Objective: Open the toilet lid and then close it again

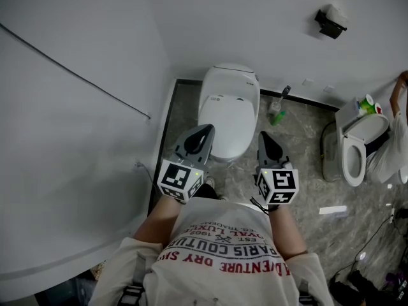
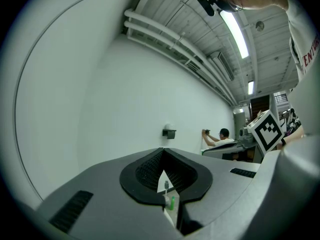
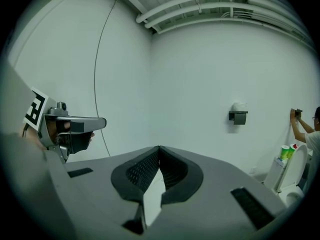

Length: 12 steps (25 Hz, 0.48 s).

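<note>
Right now your L tool [image 1: 203,132] has its jaws pressed together w/ nothing between them, pointing about level. Your R tool [image 1: 265,138] is the same: jaws together, empty, tipped slightly down. You hold both side by side in front of your chest. In head view the L tip lies over the front-left edge of the toilet lid [image 1: 228,116]; the R tip sits just off its right side. That lid is down, flat on the toilet [image 1: 231,75], which stands against the wall near the corner. A green bottle [image 1: 276,113] stands on the floor [image 1: 299,145] just right of it. Further right is a 2nd toilet [image 1: 356,148] w/ its lid up, and a roll holder [image 1: 330,23] on the wall.
</note>
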### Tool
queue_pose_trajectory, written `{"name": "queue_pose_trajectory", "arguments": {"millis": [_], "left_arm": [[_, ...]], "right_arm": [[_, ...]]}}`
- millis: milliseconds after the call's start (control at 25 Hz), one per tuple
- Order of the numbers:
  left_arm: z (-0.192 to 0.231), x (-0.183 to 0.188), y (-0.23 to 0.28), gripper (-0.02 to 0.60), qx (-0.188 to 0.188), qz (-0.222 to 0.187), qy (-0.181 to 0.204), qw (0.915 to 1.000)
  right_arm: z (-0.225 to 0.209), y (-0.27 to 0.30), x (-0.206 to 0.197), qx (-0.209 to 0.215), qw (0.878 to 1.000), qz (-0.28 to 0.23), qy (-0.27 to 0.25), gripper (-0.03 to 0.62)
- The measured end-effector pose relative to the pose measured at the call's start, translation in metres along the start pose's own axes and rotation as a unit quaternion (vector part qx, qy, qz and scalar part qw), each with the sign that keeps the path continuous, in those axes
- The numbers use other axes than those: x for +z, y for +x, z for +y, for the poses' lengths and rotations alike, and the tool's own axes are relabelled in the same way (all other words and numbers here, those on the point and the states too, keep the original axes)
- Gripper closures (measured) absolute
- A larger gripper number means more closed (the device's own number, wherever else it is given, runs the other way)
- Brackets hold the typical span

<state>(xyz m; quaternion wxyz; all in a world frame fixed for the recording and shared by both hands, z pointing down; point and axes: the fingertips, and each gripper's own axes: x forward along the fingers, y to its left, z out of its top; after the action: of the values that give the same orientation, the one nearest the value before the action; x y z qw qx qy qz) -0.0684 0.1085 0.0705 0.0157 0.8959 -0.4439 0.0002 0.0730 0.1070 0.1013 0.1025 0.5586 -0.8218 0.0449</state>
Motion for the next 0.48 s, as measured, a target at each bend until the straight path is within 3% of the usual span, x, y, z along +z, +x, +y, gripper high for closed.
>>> {"name": "queue_pose_trajectory", "arguments": {"millis": [480], "left_arm": [[0.0041, -0.0087, 0.0063, 0.574, 0.006, 0.006, -0.007, 0.9999]], "right_arm": [[-0.0080, 0.0059, -0.0038, 0.001, 1.000, 0.006, 0.002, 0.580]]}}
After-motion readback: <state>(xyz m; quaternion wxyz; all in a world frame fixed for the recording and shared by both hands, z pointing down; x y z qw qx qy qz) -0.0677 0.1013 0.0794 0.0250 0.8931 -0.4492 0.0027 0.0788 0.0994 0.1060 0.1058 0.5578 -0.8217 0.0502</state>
